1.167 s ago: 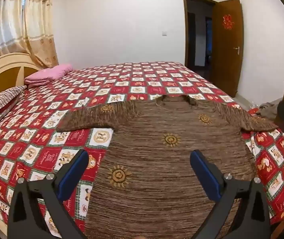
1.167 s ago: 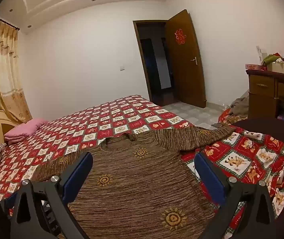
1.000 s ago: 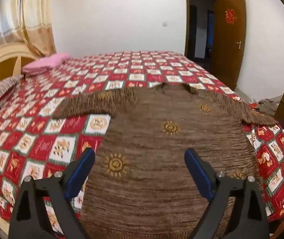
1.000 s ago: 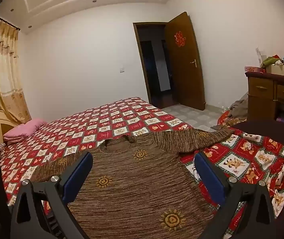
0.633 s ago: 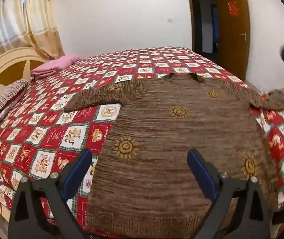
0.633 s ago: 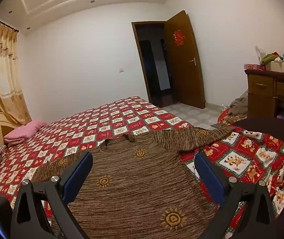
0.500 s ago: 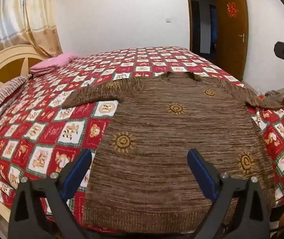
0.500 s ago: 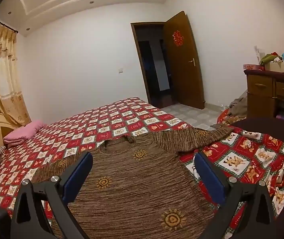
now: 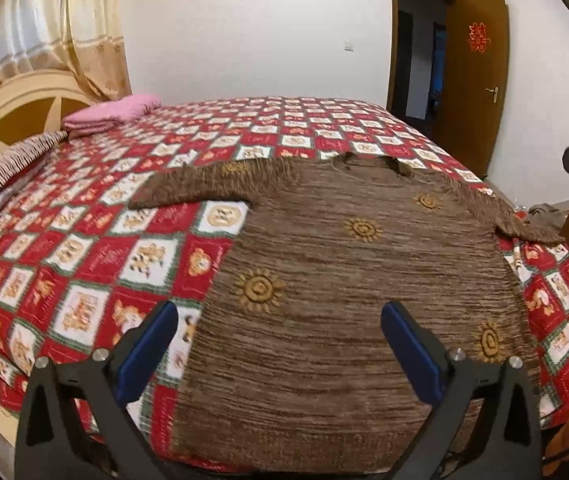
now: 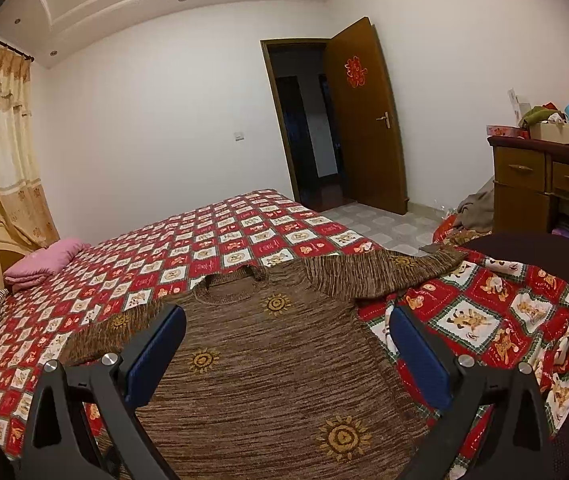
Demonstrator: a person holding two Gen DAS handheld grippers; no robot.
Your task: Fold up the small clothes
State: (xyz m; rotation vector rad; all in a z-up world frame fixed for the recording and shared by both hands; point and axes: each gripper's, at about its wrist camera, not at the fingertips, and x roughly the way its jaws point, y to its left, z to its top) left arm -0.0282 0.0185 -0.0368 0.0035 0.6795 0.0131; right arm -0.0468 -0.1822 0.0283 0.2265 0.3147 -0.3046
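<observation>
A brown knit sweater [image 9: 348, 280] with gold sun motifs lies flat, front up, on the red checked bedspread [image 9: 124, 248], sleeves spread left and right. It also shows in the right wrist view [image 10: 268, 368]. My left gripper [image 9: 280, 344] is open and empty, held above the sweater's lower hem. My right gripper [image 10: 288, 348] is open and empty, above the sweater's right side. The right sleeve [image 10: 388, 268] reaches toward the bed's right edge.
A folded pink blanket [image 9: 112, 114] and a striped pillow [image 9: 8, 168] lie by the headboard [image 9: 16, 120] at the far left. A wooden dresser [image 10: 544, 184] with clutter stands right of the bed. An open door [image 10: 364, 120] is at the far right.
The left gripper has drawn back and shifted slightly, so the sweater's near hem and left bed edge show more. The right gripper has barely moved. Both stay open.
</observation>
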